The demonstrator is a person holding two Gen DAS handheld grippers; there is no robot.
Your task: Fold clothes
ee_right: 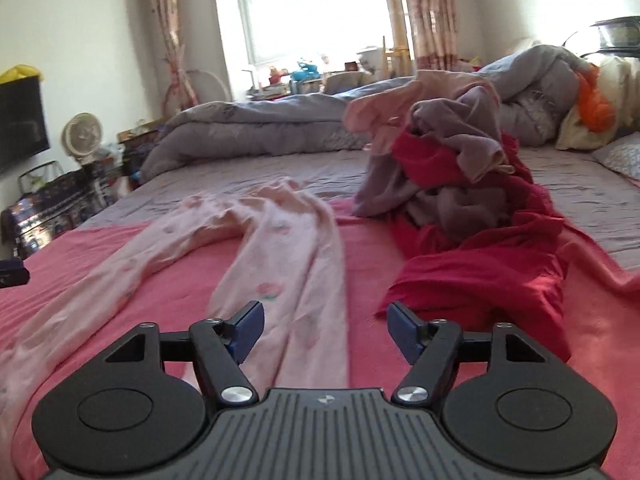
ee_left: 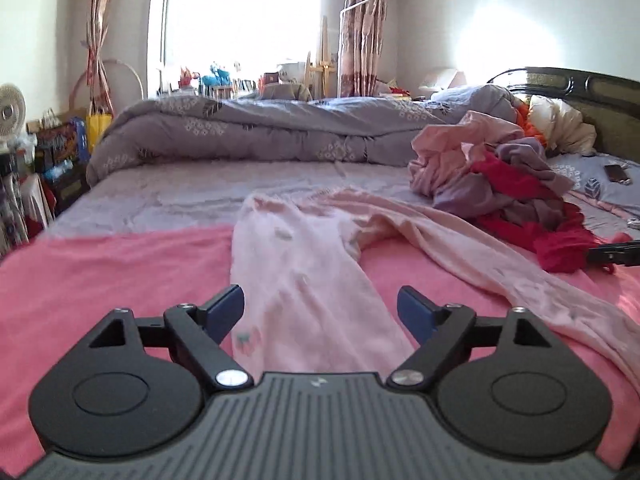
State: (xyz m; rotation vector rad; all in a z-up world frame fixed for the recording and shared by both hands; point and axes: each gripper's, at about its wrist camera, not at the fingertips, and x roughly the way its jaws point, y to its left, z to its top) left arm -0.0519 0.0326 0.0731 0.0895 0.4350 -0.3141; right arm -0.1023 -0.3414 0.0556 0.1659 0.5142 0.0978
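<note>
Pale pink trousers with small flower prints (ee_left: 304, 276) lie spread on a pink blanket (ee_left: 100, 280), legs running toward the cameras. My left gripper (ee_left: 320, 312) is open, its blue pads either side of one leg, nothing held. In the right wrist view the same trousers (ee_right: 280, 264) lie with legs splayed; my right gripper (ee_right: 325, 330) is open over the other leg's lower end, beside a red garment (ee_right: 480, 272). The right gripper's black tip (ee_left: 612, 252) shows at the left view's right edge, and the left gripper's tip (ee_right: 12, 272) at the right view's left edge.
A heap of pink, mauve and red clothes (ee_left: 492, 176) sits on the bed to the right. A folded grey quilt (ee_left: 248, 132) runs across the far side. A phone (ee_left: 616, 174) lies near the headboard (ee_left: 580, 92). A fan (ee_right: 82, 134) and clutter stand beside the bed's left.
</note>
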